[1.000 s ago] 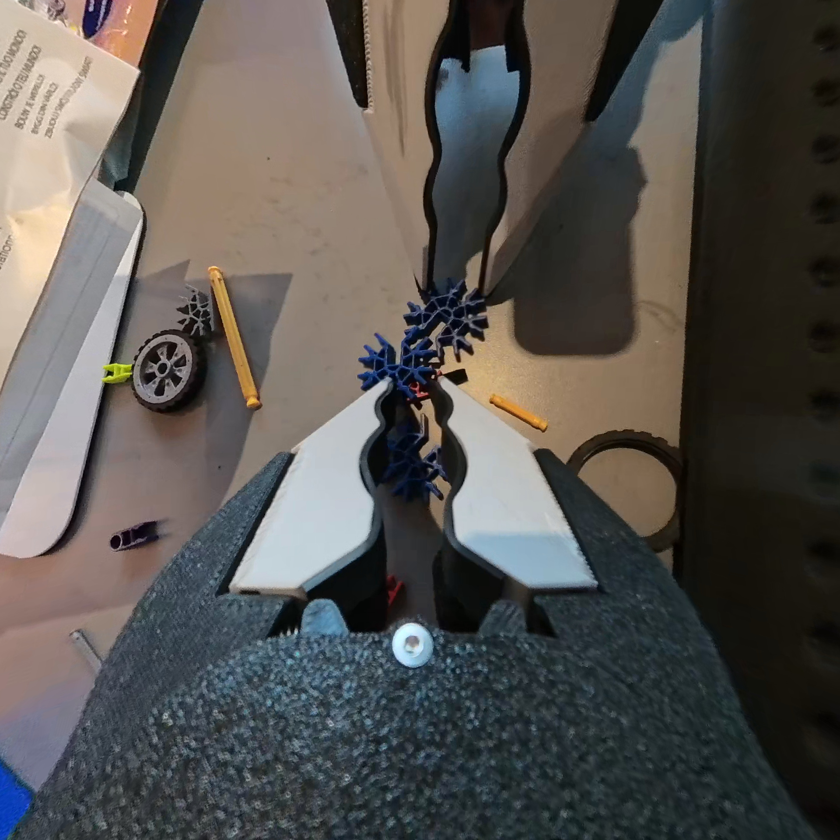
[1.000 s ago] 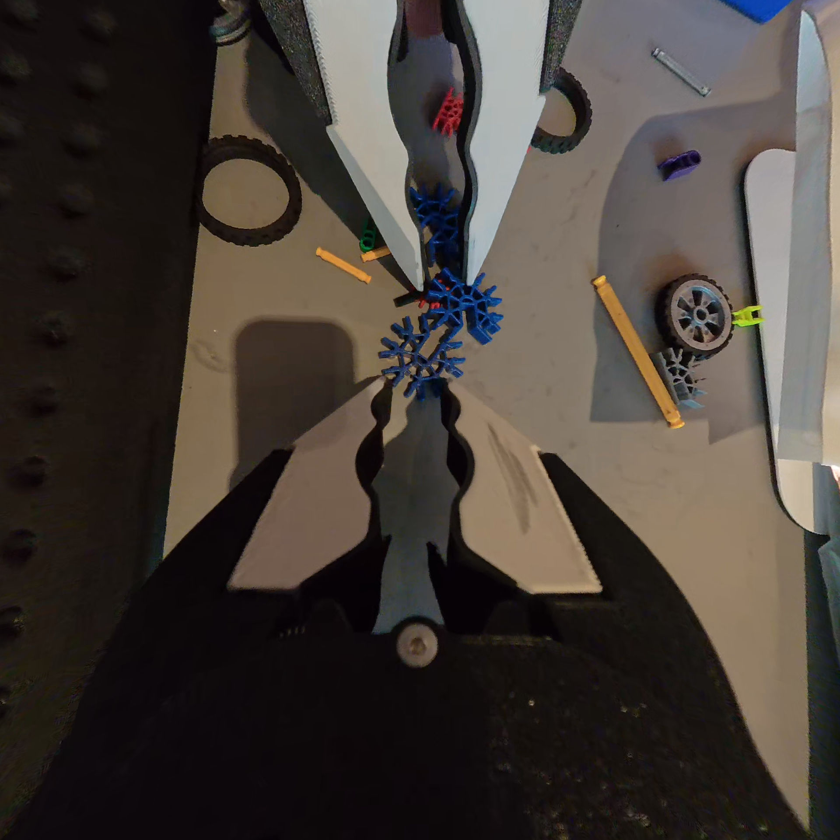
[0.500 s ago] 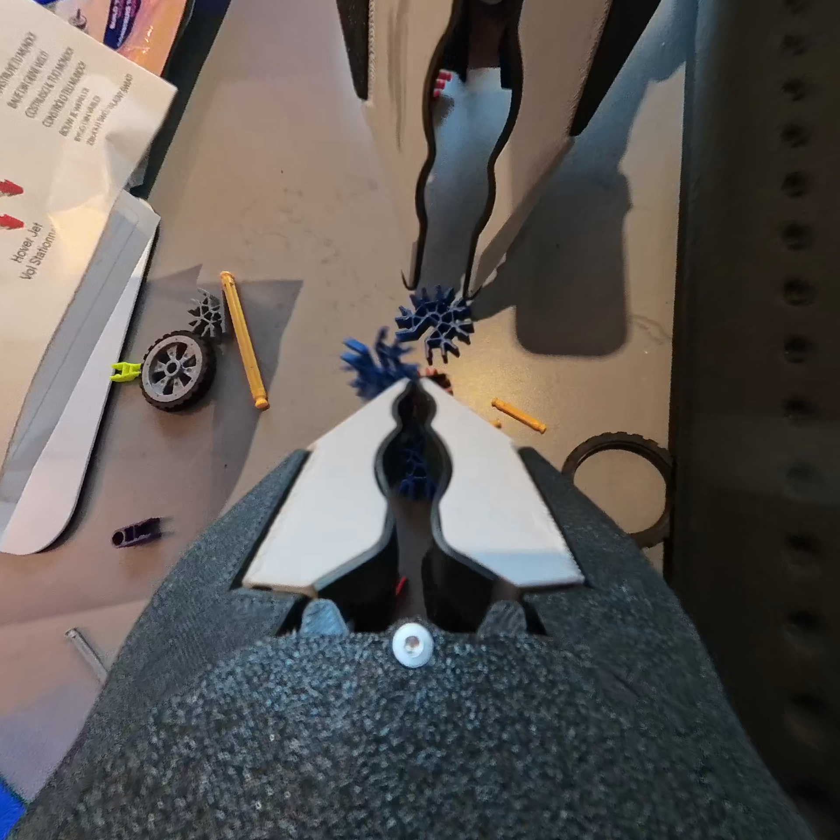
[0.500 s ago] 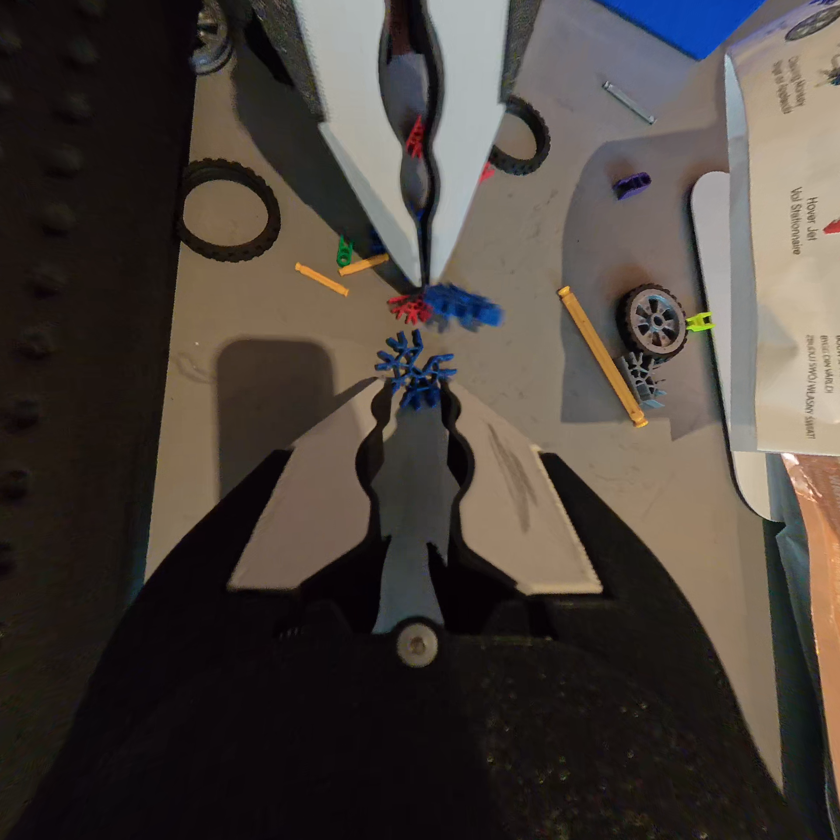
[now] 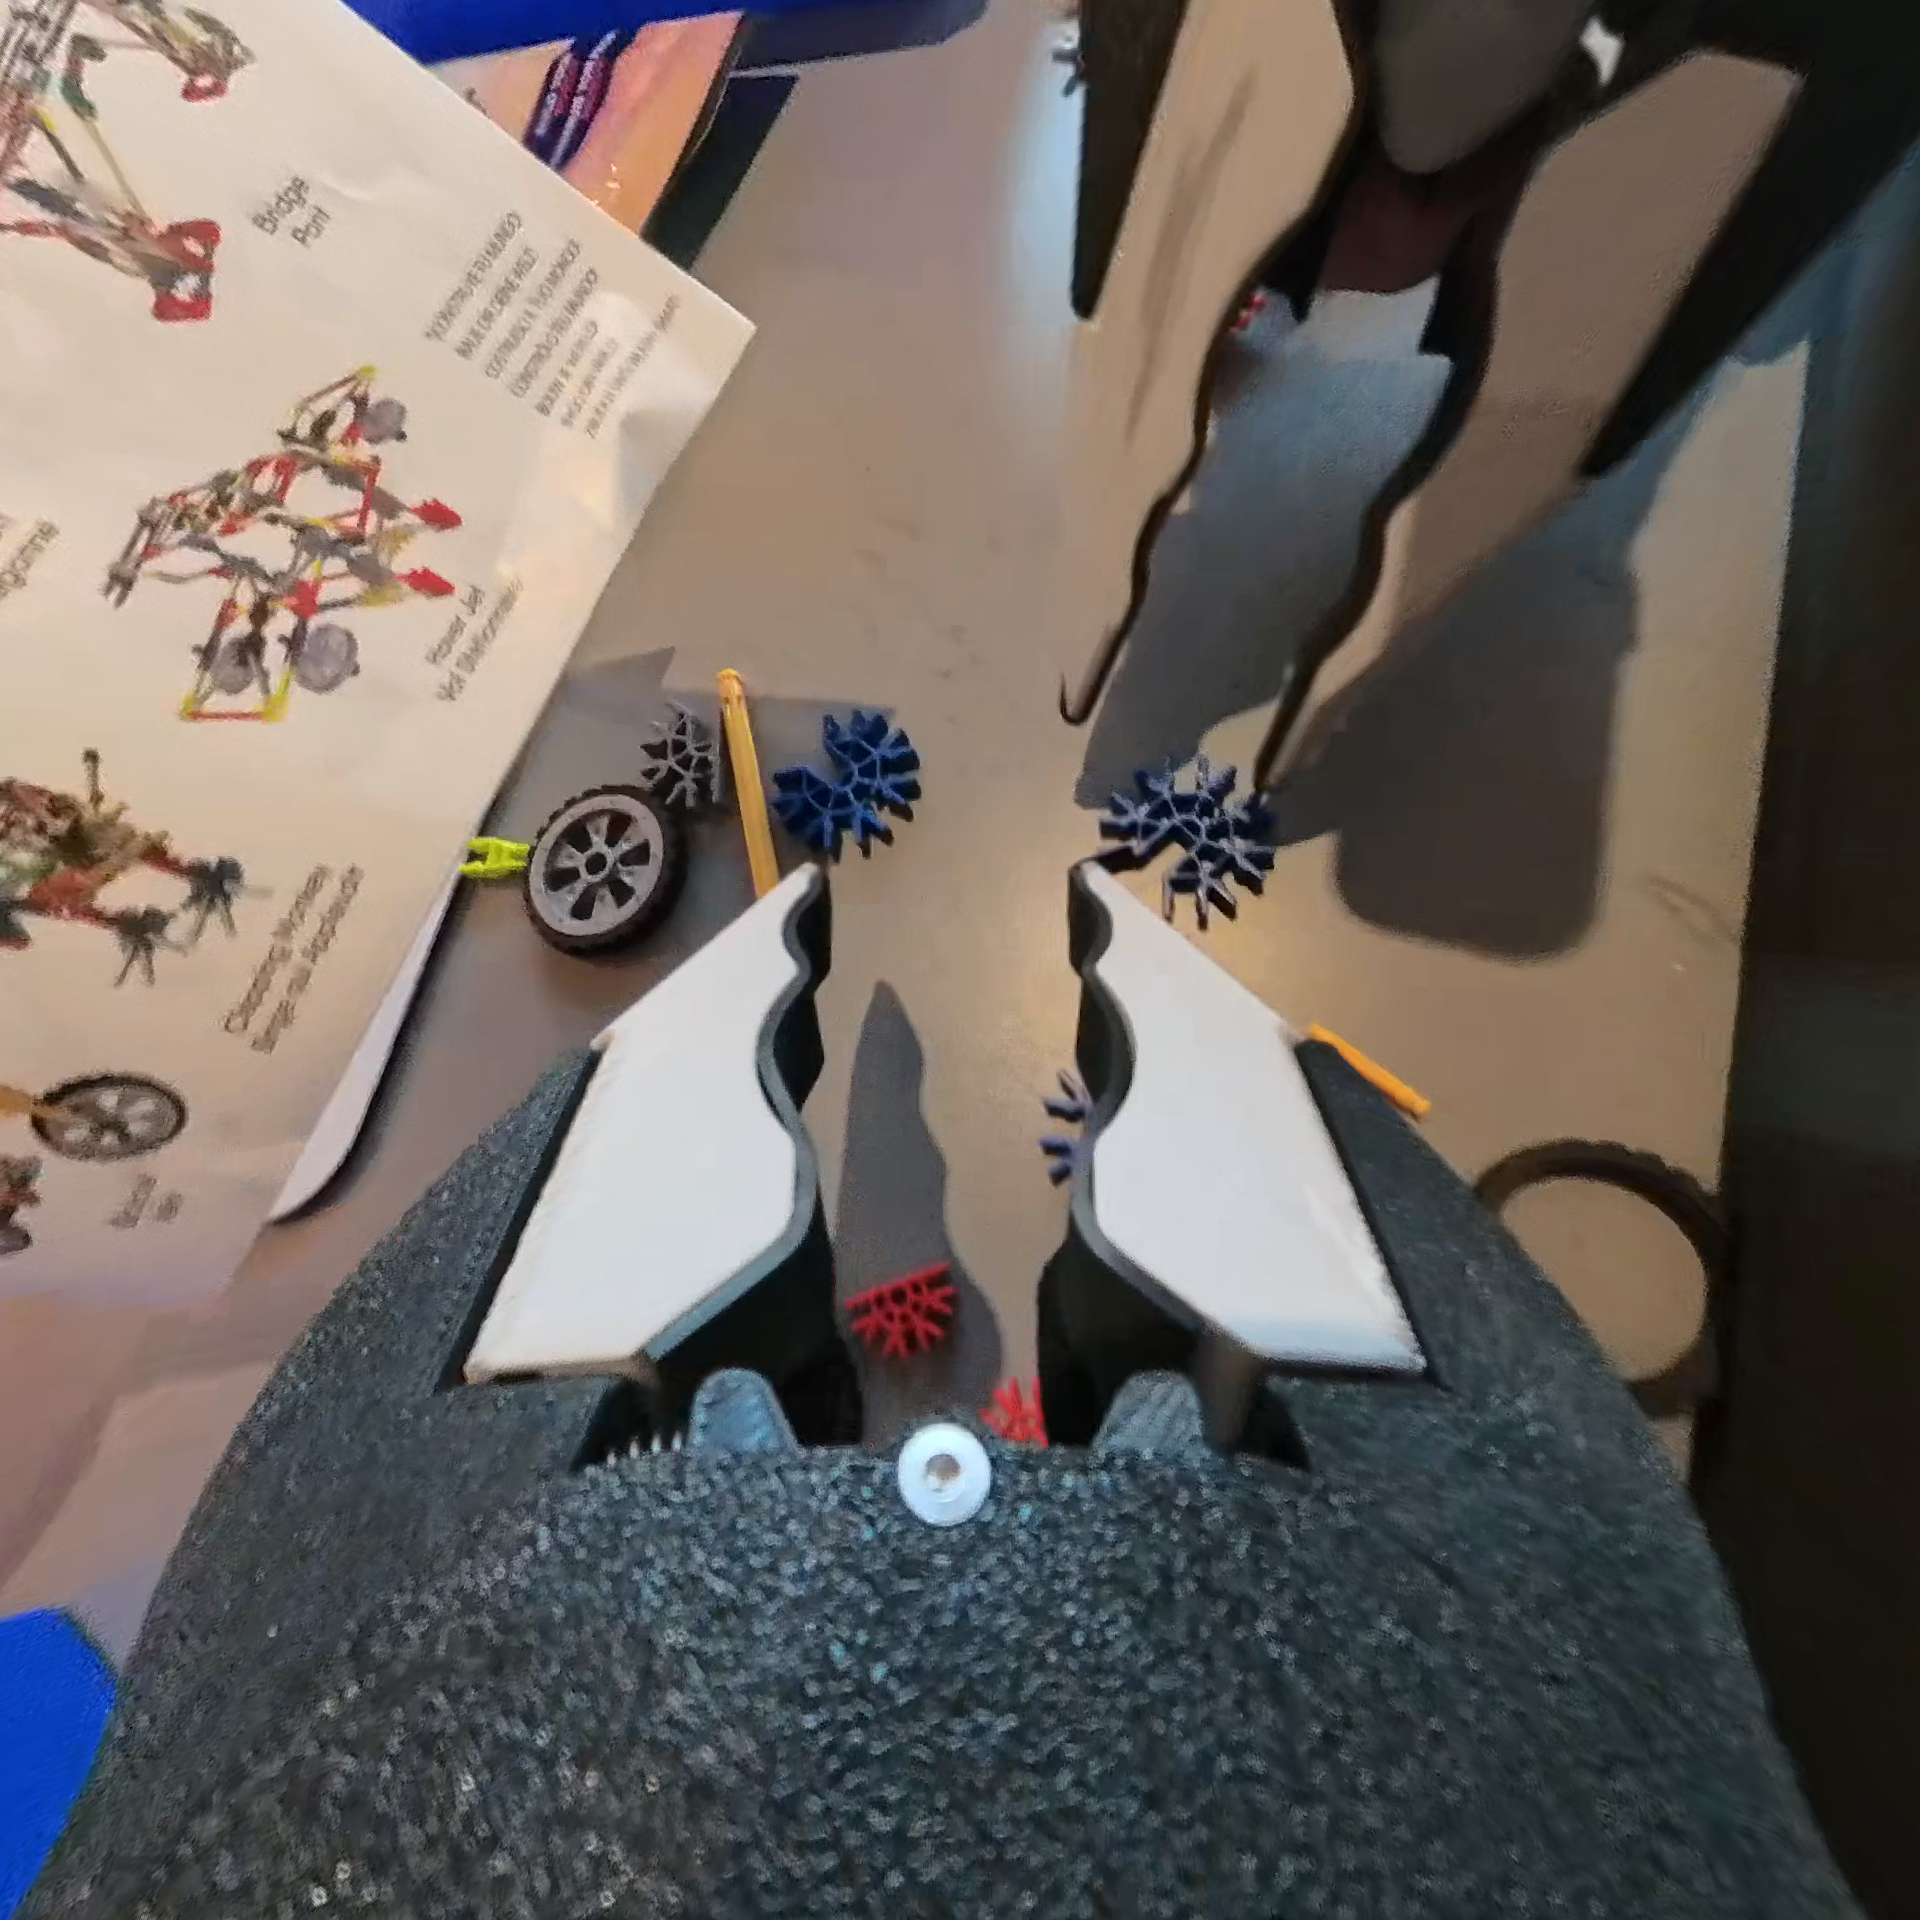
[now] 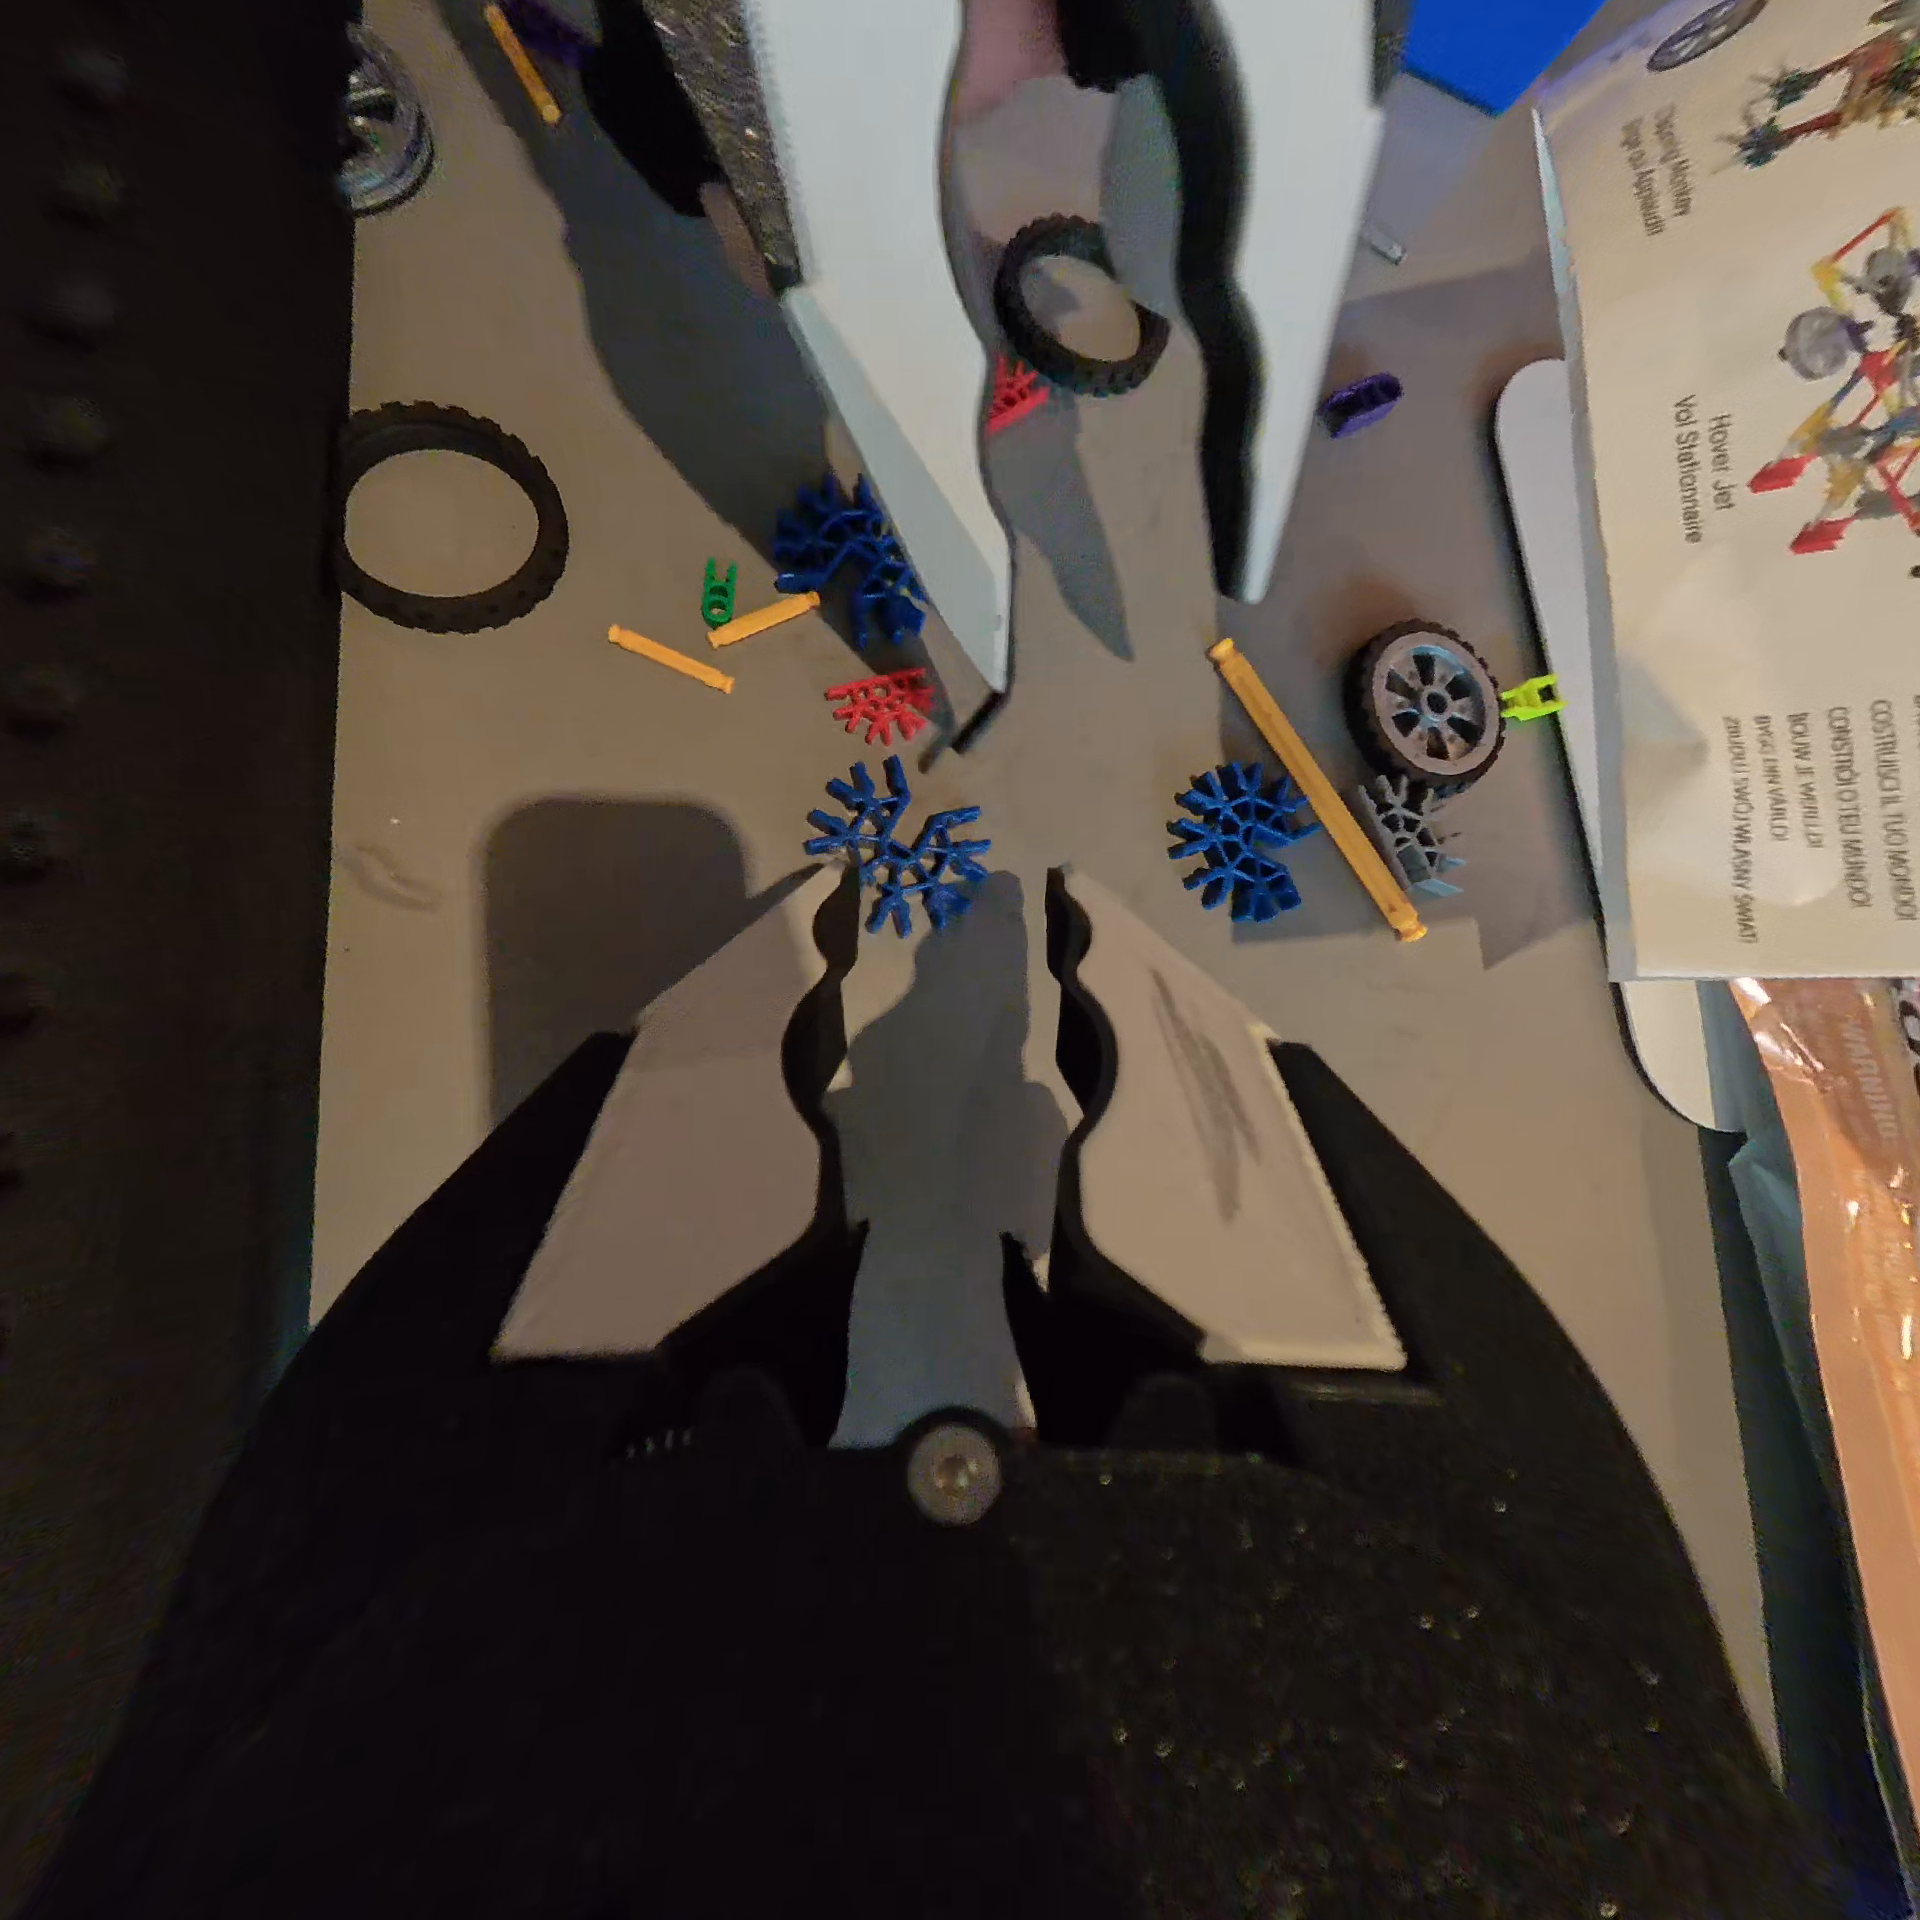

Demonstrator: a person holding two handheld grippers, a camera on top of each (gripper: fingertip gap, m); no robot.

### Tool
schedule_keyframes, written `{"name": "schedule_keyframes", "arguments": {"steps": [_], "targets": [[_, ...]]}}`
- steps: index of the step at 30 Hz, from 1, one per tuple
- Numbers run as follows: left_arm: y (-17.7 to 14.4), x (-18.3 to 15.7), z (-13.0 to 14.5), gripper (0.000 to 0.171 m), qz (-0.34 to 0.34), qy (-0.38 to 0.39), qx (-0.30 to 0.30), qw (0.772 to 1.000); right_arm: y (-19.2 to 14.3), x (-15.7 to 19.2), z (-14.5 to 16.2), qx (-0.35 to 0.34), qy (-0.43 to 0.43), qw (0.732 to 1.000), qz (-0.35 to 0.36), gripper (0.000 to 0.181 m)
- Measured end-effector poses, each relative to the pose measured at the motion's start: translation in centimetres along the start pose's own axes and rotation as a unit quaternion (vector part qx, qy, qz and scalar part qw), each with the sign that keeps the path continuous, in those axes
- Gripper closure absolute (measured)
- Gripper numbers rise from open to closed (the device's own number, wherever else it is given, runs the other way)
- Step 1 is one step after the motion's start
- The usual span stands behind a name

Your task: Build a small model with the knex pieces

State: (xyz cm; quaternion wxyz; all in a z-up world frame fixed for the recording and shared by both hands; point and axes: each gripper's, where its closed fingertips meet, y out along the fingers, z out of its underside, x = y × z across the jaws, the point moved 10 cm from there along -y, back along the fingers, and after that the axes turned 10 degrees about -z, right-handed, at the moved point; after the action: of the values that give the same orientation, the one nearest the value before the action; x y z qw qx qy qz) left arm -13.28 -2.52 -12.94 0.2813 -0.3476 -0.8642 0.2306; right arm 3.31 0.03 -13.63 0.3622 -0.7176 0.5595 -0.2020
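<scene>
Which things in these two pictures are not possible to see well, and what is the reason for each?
- Blue connector, left wrist view: mostly hidden behind the left gripper finger.
- Red connector, left wrist view: cut off by the gripper body.
- Right gripper, left wrist view: blurred, its upper part leaves the frame.
- Clear plastic bag, right wrist view: cut off by the right edge.

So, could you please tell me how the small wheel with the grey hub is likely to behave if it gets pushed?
The wheel lies flat on its side, so it would probably slide rather than roll. Its treaded black tyre looks rubbery and may drag on the table. A push toward the yellow rod beside it would likely shift that too.
</scene>
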Motion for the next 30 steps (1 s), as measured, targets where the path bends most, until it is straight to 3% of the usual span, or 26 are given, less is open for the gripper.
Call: {"name": "schedule_keyframes", "arguments": {"steps": [3,15,24,30], "targets": [[1.8,0.4,-0.4,0.122,0.002,0.005,0.017,1.0,0.2,0.2,0.0,0.009,-0.002,1.0,-0.005,0.144],[5.8,1.2,-1.1,0.144,0.01,-0.01,0.057,0.998,0.1,0.3,0.2,0.012,0.0,1.0,-0.012,0.144],[3.9,-0.2,-0.5,0.157,0.038,0.023,0.052,0.998,-0.4,-0.3,-0.1,-0.015,0.018,1.0,0.006,0.144],[1.3,-0.7,0.7,0.146,0.047,0.012,0.028,0.998,0.9,-0.7,0.0,-0.006,0.033,0.999,0.01,0.136]]}}
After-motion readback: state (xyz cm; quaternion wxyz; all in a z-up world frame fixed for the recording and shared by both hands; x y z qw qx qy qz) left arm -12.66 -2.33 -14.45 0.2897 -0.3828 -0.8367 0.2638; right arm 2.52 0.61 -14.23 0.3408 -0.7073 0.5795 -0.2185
